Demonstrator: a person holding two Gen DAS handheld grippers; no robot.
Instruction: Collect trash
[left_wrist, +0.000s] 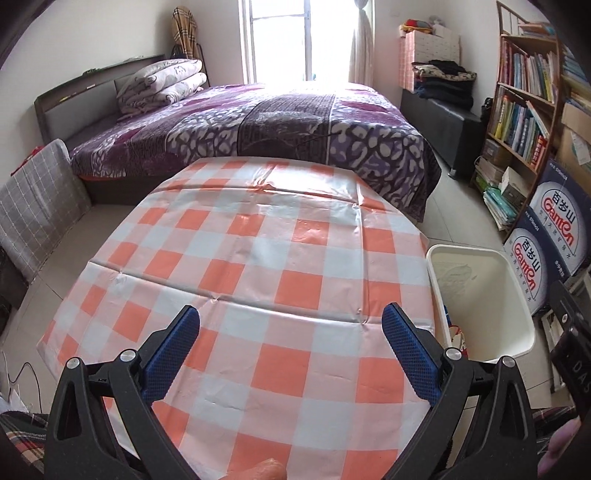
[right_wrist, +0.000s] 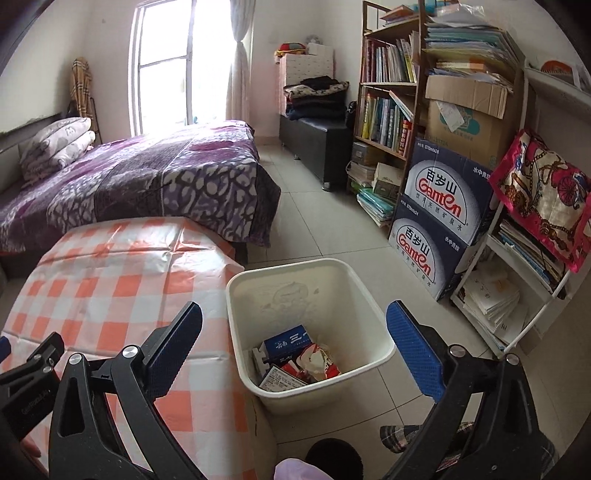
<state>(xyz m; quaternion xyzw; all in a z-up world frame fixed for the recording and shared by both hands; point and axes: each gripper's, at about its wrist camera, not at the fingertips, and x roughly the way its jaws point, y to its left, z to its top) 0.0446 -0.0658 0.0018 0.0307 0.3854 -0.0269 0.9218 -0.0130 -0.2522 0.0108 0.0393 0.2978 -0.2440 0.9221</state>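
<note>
The table (left_wrist: 258, 258) wears a glossy plastic cloth in orange and white checks, creased along its folds and catching the window light. Both tongs, left (left_wrist: 291, 317) and right (right_wrist: 294, 314), have matt black plastic arms, bright metal rivets and blue pads with a rough, knurled grip. The bin (right_wrist: 376, 325) is smooth cream plastic (faintly scuffed inside), holding printed cartons (right_wrist: 288, 343) and a shiny crumpled wrapper (right_wrist: 319, 360).

Bright window (right_wrist: 166, 66) behind purple bed (right_wrist: 129, 184)
</note>
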